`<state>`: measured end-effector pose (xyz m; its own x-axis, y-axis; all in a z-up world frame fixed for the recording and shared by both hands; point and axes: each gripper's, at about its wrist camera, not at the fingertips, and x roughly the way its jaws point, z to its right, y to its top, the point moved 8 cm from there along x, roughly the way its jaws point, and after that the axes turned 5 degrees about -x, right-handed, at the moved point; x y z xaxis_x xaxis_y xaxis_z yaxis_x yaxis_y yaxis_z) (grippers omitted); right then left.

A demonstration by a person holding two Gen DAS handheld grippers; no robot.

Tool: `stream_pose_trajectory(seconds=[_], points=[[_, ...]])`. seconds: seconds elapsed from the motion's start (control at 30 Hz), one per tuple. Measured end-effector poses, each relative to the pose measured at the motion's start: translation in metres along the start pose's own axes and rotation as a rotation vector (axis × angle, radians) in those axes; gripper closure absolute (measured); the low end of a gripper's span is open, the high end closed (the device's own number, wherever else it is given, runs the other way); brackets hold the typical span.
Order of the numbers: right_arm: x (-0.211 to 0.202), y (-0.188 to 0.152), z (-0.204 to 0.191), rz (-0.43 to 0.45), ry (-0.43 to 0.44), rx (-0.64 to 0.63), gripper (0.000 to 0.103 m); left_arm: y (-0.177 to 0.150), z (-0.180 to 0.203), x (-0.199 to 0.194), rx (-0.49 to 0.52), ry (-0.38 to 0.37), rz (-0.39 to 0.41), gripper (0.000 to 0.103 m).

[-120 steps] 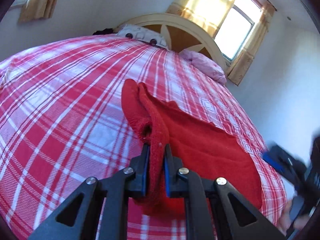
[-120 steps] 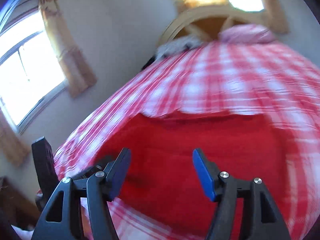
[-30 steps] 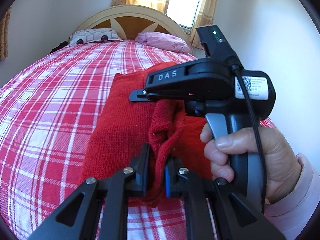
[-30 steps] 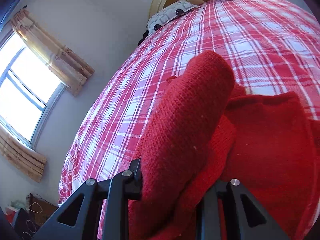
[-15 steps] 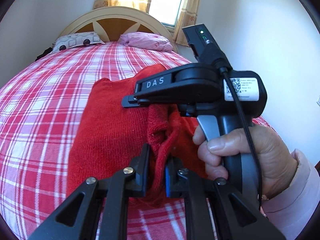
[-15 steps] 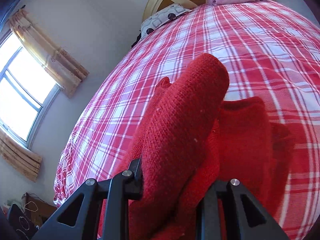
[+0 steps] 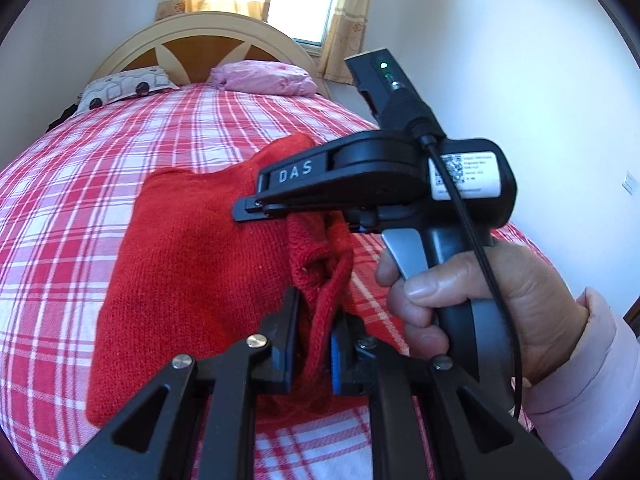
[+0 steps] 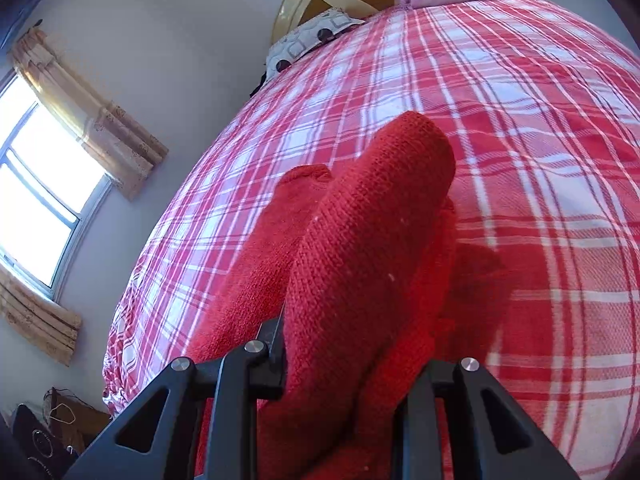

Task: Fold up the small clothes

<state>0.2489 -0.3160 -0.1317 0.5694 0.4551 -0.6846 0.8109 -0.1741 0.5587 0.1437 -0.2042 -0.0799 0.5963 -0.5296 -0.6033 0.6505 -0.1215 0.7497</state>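
Two grippers clamp one red knit [image 7: 192,264] on the plaid bed [image 7: 60,208]. Left gripper [image 7: 314,346], near centre, fingers closed on a bunched edge strand. Right gripper [image 7: 360,222], just right and beyond, held by a hand [image 7: 480,304], fingers closed on a thick fold [image 8: 360,280]. Pillows [image 7: 264,78] far, by headboard.

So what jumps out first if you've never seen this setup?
The red knitted garment, bunched over the red plaid bedspread and pinched in the left claw. Just right of it, a hand grips the black handle of the right claw, which bites a thick fold of the same knit.
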Motion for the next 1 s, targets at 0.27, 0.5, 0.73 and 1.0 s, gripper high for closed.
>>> stream_pose_trajectory(seconds=[0.27,0.5,0.73,1.0], points=[[0.003,-0.015,0.016,0.037,0.09,0.07,0.074,-0.016,-0.001,-0.004,0.017,-0.051,-0.054,0.061],[-0.026,-0.025,0.0,0.08,0.118,0.098,0.059,-0.001,-0.048,-0.072,-0.032,-0.086,0.069,0.031],[-0.09,-0.058,0.018,0.227,-0.196,0.057,0.053,0.006,-0.138,-0.078,-0.189,0.107,0.096,0.033],[-0.095,-0.07,-0.071,0.227,-0.105,-0.197,0.064,-0.026,-0.122,-0.065,-0.122,0.088,0.023,0.033]])
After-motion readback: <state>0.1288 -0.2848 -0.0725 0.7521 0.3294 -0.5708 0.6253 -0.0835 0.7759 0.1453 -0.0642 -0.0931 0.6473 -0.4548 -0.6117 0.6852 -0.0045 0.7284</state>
